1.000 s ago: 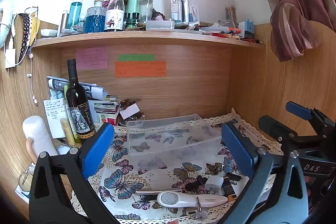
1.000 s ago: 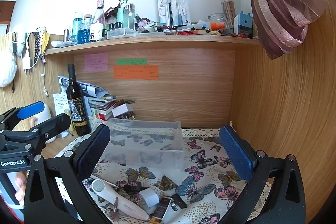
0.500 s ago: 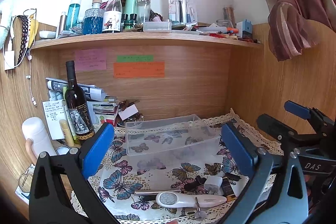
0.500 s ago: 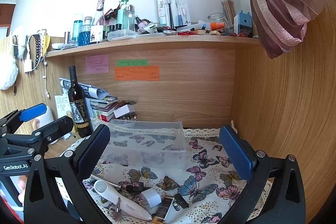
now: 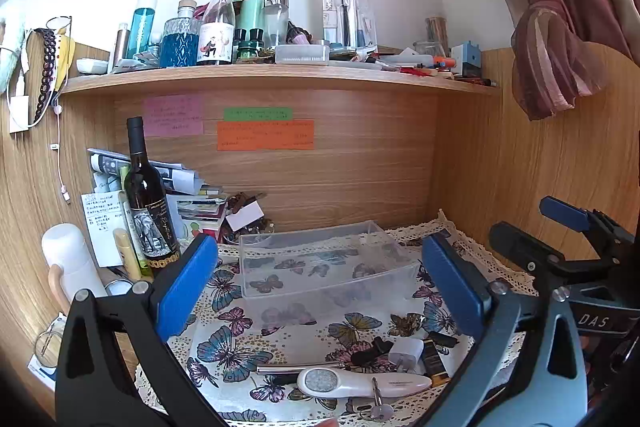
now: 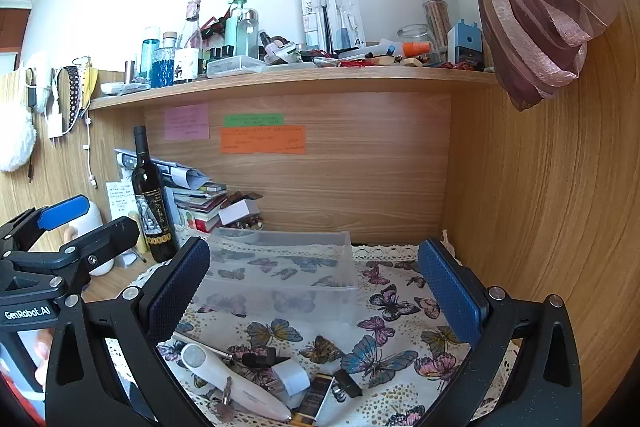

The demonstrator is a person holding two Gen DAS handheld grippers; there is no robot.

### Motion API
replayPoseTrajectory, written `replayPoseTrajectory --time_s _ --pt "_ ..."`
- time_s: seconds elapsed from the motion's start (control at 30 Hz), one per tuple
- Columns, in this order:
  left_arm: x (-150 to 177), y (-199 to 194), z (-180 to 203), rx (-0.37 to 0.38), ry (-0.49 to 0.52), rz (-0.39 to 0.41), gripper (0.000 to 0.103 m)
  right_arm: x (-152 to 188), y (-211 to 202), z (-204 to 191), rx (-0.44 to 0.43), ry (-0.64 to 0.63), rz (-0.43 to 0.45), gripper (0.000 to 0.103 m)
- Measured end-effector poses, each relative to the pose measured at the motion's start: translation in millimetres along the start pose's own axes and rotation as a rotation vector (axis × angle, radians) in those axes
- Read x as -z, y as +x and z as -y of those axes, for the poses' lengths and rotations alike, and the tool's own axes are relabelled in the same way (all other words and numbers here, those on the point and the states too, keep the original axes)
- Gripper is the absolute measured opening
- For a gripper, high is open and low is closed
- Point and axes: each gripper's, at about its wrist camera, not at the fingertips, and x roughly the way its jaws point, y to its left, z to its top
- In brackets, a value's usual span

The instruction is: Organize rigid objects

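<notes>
A clear plastic bin (image 5: 320, 259) (image 6: 280, 275) stands empty on a butterfly-print cloth (image 5: 240, 327) (image 6: 400, 327). In front of it lies a pile of small things: a white handheld device (image 5: 360, 383) (image 6: 232, 383), a metal rod (image 5: 296, 369), a white charger plug (image 5: 406, 349) (image 6: 292, 377), a key (image 5: 378, 407) (image 6: 224, 403), a black clip (image 6: 346, 385). My left gripper (image 5: 320, 287) is open and empty above the cloth. My right gripper (image 6: 316, 287) is open and empty, to the right of the left one.
A dark wine bottle (image 5: 148, 203) (image 6: 154, 199), stacked papers and books (image 5: 192, 203) and a white flask (image 5: 70, 263) stand at the back left. A crowded shelf (image 5: 280, 75) runs overhead. A wooden side wall (image 6: 540, 207) and a curtain (image 6: 532, 19) close the right.
Both grippers have drifted slightly; the view has shifted a little. Nothing on the cloth has moved, and both grippers stay open.
</notes>
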Motion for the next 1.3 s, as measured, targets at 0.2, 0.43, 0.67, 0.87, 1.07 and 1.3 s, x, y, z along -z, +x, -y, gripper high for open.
replayPoseTrajectory --time_s 0.2,0.43,0.67,0.87,1.07,1.3 --pt "3 4 -3 0.021 -0.01 -0.008 0.103 3 2 4 -0.011 0.023 0.009 0.103" --pt "14 20 -16 0.03 -0.055 -0.08 0.081 15 16 17 0.035 0.043 -0.05 0.096" --pt "48 51 -27 0.007 -0.094 -0.245 0.073 43 38 29 0.053 0.045 -0.196 0.074" --pt "91 78 -29 0.053 -0.159 -0.44 0.071 69 50 35 0.045 0.055 -0.296 0.067" --pt "121 89 -27 0.087 -0.231 -0.586 0.065 98 59 36 0.014 0.065 -0.399 0.061" --pt "135 94 -18 0.132 -0.289 -0.652 0.064 123 69 29 -0.045 0.074 -0.494 0.052"
